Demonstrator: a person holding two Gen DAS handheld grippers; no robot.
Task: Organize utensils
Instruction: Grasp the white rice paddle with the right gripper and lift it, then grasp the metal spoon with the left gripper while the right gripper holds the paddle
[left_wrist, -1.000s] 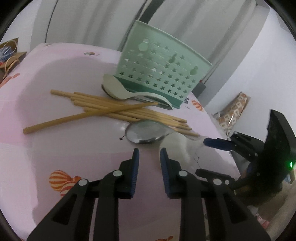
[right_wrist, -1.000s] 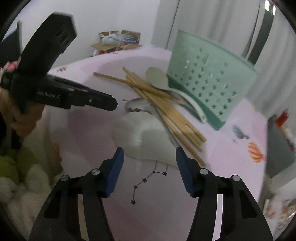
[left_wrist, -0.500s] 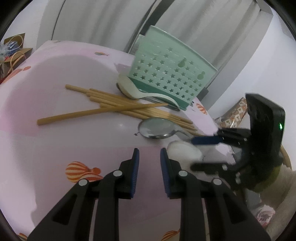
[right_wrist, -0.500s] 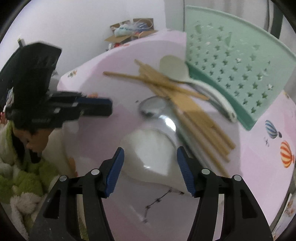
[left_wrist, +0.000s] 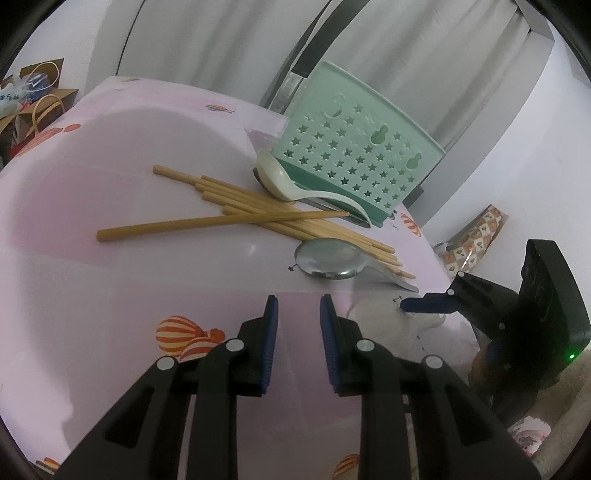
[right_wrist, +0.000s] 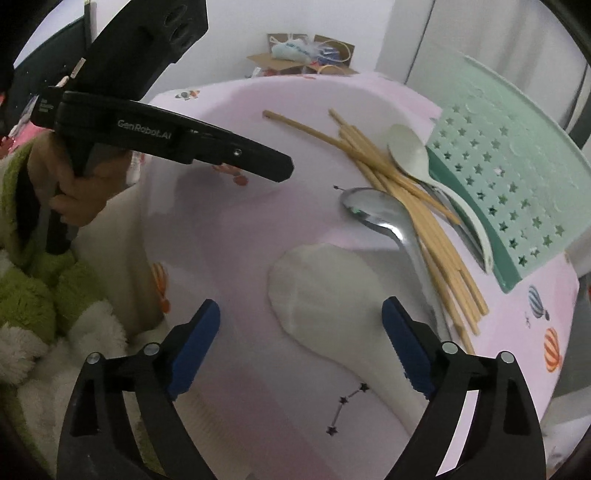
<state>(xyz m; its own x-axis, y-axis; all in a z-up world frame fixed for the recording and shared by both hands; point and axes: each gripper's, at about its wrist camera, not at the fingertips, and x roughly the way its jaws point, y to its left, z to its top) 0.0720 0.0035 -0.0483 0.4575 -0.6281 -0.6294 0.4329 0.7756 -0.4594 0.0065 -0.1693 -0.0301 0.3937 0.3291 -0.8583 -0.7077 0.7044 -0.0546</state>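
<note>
Right gripper (right_wrist: 301, 347): jaws just spread wide over white spoon (right_wrist: 325, 291). Left gripper (left_wrist: 297, 325): narrow gap, holding nothing.

Dim, soft indoor light; faint shadows; strong fisheye warp, dark corners

Ahead of the right gripper (right_wrist: 301, 347), between its wide-spread jaws: large white spoon (right_wrist: 325, 291), bowl up, flat. Beyond it: steel spoon (right_wrist: 376, 212), wooden chopsticks (right_wrist: 406, 199) fanned in a loose pile, cream spoon (right_wrist: 417, 158) leaning against upright mint star-punched utensil holder (right_wrist: 509, 177).
</note>
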